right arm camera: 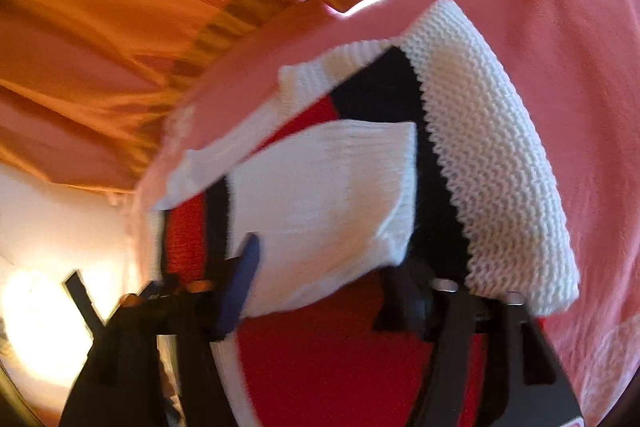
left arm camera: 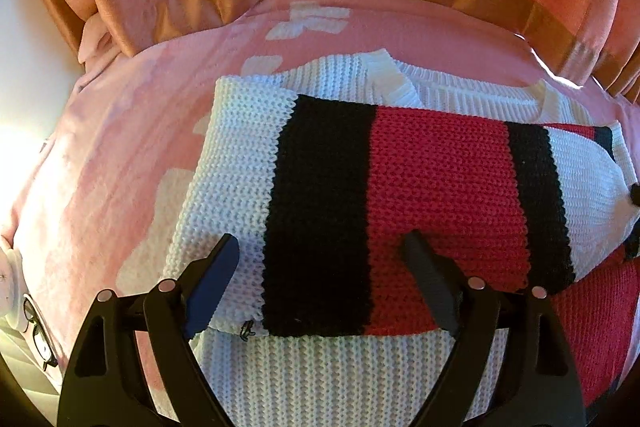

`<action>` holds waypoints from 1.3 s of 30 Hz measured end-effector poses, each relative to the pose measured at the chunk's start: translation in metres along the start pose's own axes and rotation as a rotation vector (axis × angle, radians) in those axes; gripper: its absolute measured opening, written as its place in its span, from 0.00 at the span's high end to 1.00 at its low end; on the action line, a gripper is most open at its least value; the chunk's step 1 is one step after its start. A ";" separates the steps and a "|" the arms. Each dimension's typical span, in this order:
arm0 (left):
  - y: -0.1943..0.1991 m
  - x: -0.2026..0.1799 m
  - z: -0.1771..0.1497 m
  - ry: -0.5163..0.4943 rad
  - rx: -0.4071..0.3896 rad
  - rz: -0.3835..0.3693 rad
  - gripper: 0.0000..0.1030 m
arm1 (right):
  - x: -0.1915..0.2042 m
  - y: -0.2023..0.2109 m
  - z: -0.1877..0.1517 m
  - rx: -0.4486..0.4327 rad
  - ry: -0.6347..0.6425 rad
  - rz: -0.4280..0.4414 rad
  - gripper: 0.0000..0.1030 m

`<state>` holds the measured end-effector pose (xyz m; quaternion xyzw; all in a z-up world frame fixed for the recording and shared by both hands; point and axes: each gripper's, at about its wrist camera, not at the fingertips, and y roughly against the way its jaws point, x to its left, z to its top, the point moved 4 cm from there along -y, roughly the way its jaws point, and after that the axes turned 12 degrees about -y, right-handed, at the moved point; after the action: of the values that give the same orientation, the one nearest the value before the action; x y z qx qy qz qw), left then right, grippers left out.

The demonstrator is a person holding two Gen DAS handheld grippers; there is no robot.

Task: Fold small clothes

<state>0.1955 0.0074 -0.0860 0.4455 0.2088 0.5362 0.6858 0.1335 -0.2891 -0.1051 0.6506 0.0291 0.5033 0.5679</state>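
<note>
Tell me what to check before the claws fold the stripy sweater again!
1. Left claw open and holding nothing: ok, its fingers are spread over the sweater.
2. Right claw open: ok, but whether it touches the white sleeve between its fingers, cannot tell, the picture is blurred.
3. Sweater lying on the pink blanket, not hanging off: ok in the left view.
4. Folded striped layer lying flat: ok, no big bunches in the left view.
5. Sleeve tucked neatly in: not ok, it lies loose across the stripes.
6. Edges lined up on the far side: cannot tell.
</note>
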 end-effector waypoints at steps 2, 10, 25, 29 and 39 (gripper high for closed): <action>0.001 0.000 0.000 -0.008 -0.010 0.003 0.20 | 0.010 0.004 0.000 -0.057 0.081 -0.050 0.93; -0.007 0.005 -0.003 -0.051 -0.006 0.007 0.19 | 0.004 0.014 0.005 -0.141 0.245 -0.244 0.95; 0.015 0.005 -0.012 -0.062 -0.078 -0.011 0.16 | -0.001 0.060 -0.011 -0.271 0.352 -0.351 0.71; 0.050 0.005 -0.042 -0.083 -0.128 -0.028 0.16 | -0.015 0.112 -0.057 -0.357 0.430 -0.364 0.52; 0.121 -0.003 -0.202 -0.005 -0.062 -0.161 0.14 | -0.127 0.155 -0.225 -0.208 0.254 -0.358 0.50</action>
<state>-0.0262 0.0866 -0.0895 0.4074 0.2254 0.4844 0.7406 -0.1663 -0.2614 -0.0987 0.5045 0.1630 0.4727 0.7039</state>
